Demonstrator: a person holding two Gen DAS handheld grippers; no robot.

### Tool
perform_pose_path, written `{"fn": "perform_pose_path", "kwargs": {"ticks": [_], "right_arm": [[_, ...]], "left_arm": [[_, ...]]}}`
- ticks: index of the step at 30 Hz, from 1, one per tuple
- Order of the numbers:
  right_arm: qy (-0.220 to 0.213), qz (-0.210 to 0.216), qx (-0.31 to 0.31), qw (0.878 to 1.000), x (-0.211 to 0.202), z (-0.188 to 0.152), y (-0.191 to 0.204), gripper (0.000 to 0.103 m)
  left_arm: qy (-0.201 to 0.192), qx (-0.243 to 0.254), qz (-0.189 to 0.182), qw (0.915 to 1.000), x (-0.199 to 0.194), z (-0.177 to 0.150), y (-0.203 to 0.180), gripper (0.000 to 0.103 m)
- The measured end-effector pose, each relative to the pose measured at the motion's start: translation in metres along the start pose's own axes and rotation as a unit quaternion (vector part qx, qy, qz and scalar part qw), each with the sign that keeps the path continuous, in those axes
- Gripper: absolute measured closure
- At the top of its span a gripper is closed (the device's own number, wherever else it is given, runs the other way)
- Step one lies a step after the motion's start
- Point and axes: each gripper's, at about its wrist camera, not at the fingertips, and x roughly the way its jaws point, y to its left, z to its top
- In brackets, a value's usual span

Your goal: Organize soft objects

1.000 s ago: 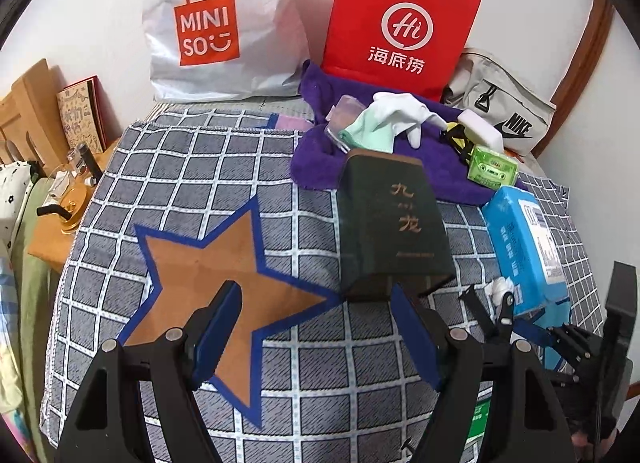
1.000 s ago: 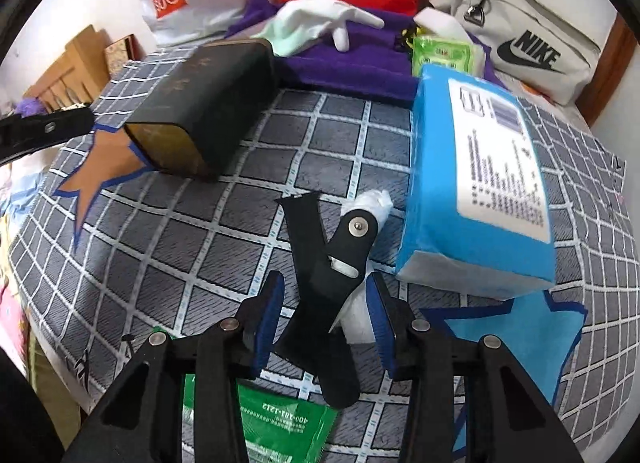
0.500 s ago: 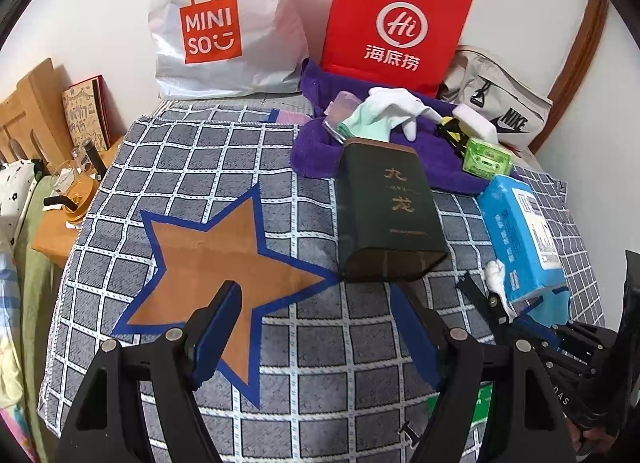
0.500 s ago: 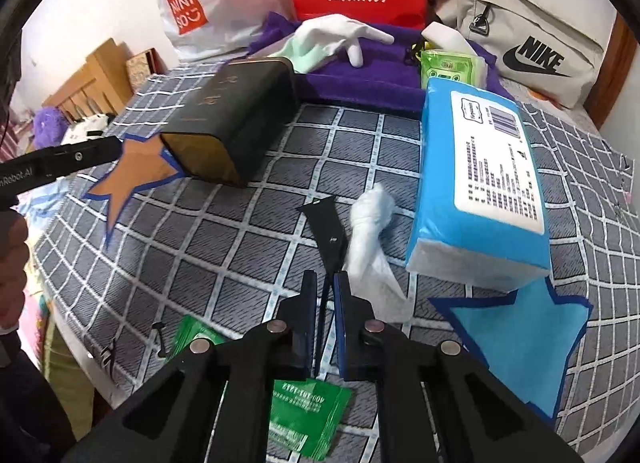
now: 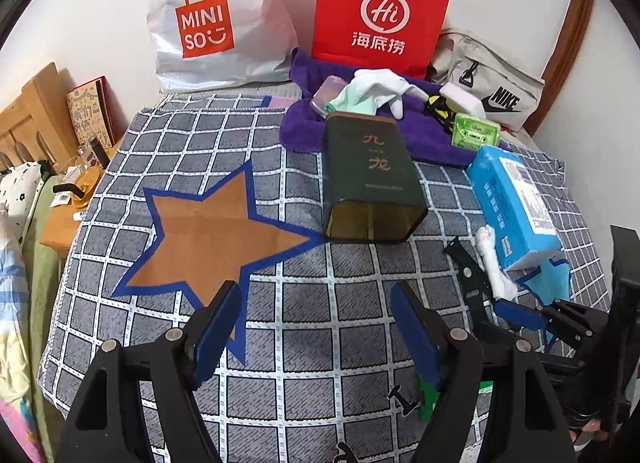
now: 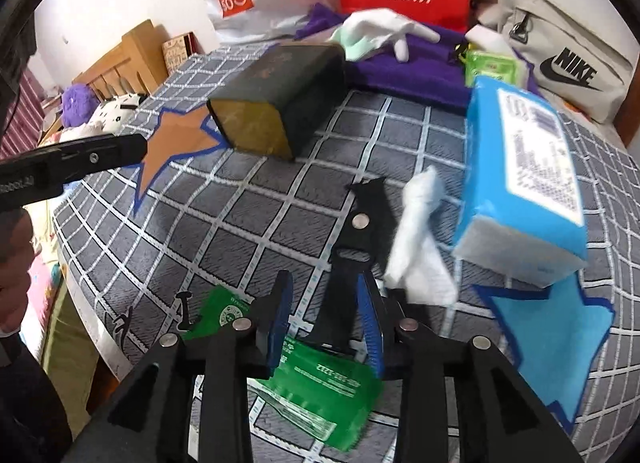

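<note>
Black webbing, a strap (image 6: 362, 223) with a metal snap, lies on the checked cover (image 6: 256, 215) near its front edge, its near end between the jaws of the right gripper (image 6: 325, 313). Those jaws closed hard on the strap half a second ago and have just been opening again; they now stand slightly apart and do not visibly press on it, so the strap appears released or about to be re-gripped, and moving it remains undone. A white cloth (image 6: 416, 251) lies just beside the strap, touching the blue tissue pack (image 6: 524, 179), whose near end overlaps the blue star patch (image 6: 556, 323) toward the right edge. The left gripper (image 5: 316, 327) hangs wide open and empty over the front edge, by the brown star patch (image 5: 216, 231). Legible writing: "MINISO" on the white bag (image 5: 208, 23), "Hi" with Chinese characters on the red bag (image 5: 380, 11), "NIKE" on the grey pouch (image 5: 500, 95), and gold characters on the dark tin (image 5: 370, 179) at mid-cover. Print on the green sachet (image 6: 320, 391) is unreadable.
</note>
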Motion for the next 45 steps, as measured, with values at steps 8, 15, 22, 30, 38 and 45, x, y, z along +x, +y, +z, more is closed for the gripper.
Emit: {"fn": "perform_pose_path", "kwargs": {"ticks": [8, 15, 22, 30, 38, 45], "right_arm": [[-0.002, -0.012, 0.012, 1.0, 0.021, -0.001, -0.003, 0.069], [-0.008, 0.013, 0.007, 1.0, 0.02, 0.003, -0.011, 0.083], [-0.057, 0.031, 0.012, 0.998, -0.024, 0.003, -0.016, 0.083], [-0.079, 0.003, 0.02, 0.997, -0.064, -0.032, -0.046, 0.083], [-0.079, -0.015, 0.052, 0.995, -0.071, -0.062, -0.084, 0.083], [-0.075, -0.021, 0.067, 0.995, -0.066, -0.071, -0.1, 0.083]], "left_arm": [[0.013, -0.011, 0.003, 0.9998, 0.011, -0.005, 0.008, 0.028], [0.019, -0.011, 0.008, 0.9997, 0.012, -0.012, 0.005, 0.028], [0.033, 0.007, 0.011, 0.9994, 0.011, -0.032, -0.016, 0.028], [0.045, 0.067, -0.031, 0.9963, 0.007, -0.058, -0.066, 0.028], [0.054, 0.158, -0.046, 0.9849, 0.004, -0.085, -0.107, 0.024], [0.071, 0.221, -0.011, 0.9725, 0.024, -0.099, -0.13, 0.023]]}}
